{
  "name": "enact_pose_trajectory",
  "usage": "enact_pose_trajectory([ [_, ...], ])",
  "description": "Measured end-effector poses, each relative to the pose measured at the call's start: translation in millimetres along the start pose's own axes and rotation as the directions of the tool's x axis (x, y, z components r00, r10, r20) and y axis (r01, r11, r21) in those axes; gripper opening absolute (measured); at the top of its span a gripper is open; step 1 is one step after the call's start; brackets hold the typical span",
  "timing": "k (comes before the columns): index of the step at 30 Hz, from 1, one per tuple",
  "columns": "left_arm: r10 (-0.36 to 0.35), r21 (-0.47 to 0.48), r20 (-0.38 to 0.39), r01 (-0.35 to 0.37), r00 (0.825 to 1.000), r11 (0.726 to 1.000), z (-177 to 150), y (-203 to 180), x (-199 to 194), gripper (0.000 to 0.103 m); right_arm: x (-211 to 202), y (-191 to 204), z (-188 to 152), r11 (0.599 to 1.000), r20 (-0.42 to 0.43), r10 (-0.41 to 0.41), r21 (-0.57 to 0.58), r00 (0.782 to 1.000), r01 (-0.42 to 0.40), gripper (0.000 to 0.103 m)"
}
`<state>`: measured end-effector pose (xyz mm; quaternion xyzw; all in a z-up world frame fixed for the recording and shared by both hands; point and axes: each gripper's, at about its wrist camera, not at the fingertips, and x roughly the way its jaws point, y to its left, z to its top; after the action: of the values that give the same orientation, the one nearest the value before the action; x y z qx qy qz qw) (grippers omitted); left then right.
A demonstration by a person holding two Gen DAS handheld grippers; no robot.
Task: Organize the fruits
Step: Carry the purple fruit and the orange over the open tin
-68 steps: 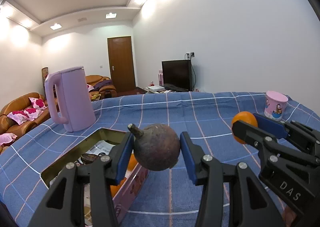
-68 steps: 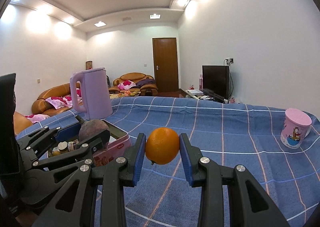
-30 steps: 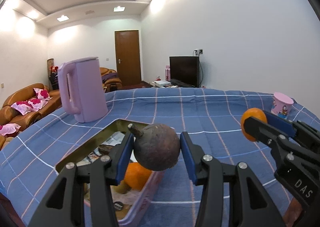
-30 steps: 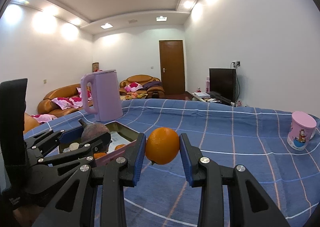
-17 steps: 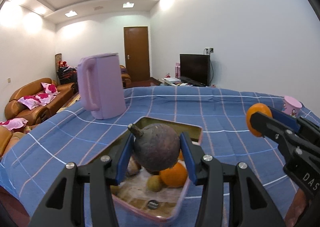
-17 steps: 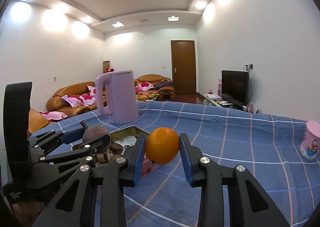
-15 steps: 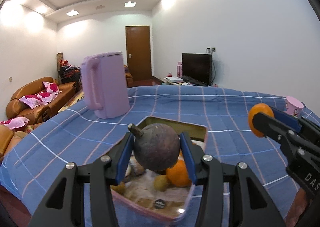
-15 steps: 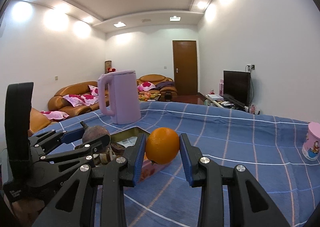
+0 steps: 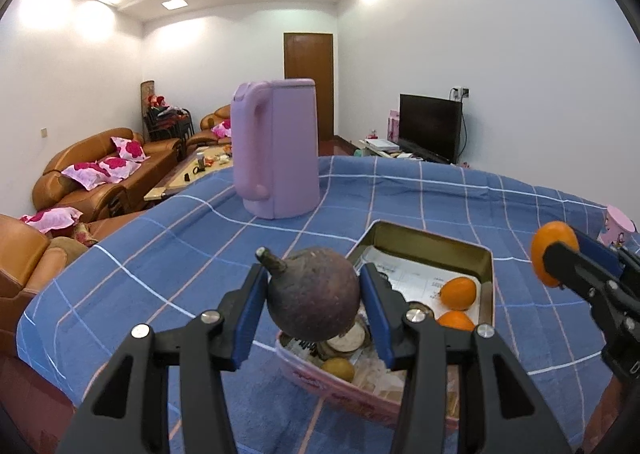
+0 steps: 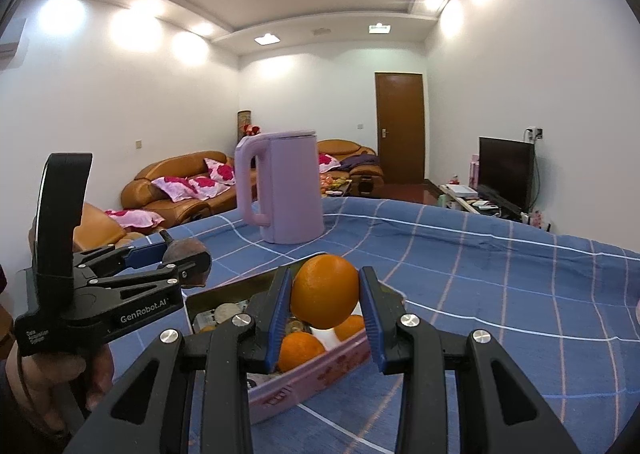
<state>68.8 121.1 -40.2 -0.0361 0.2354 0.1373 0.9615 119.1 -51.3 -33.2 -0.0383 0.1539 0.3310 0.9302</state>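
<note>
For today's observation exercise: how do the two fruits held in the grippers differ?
The mangosteen is dark purple-brown, the orange bright orange. The mangosteen has a stubby stem; the orange shows none. The left gripper holds the mangosteen, the right gripper the orange. Both are round, clamped above the tin.

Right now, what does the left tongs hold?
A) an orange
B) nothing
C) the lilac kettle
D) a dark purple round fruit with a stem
D: the left tongs are shut on the dark purple fruit above the pink tin; the orange is in the right tongs.
</note>
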Motion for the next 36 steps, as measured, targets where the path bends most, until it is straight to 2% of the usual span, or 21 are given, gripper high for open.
enact_pose_trajectory([
  [7,-0.046,-0.009,-0.049,0.046,0.998,0.999,-6.4,0.8,8.9,0.050,18.6,16.0,-12.9,0.999,-0.066,0.039,-0.013,0.997,-0.040,0.036],
  [17,-0.057,0.001,-0.075,0.057,0.996,0.998,-14.2,-2.4,12.9,0.050,27.9,22.1,-24.5,0.998,-0.140,0.057,-0.016,0.988,-0.060,0.036],
  [36,-0.077,0.037,-0.107,0.081,0.991,0.996,-15.8,-5.0,14.6,0.050,38.7,31.7,-26.9,0.995,-0.210,0.081,-0.045,0.974,-0.092,0.036],
])
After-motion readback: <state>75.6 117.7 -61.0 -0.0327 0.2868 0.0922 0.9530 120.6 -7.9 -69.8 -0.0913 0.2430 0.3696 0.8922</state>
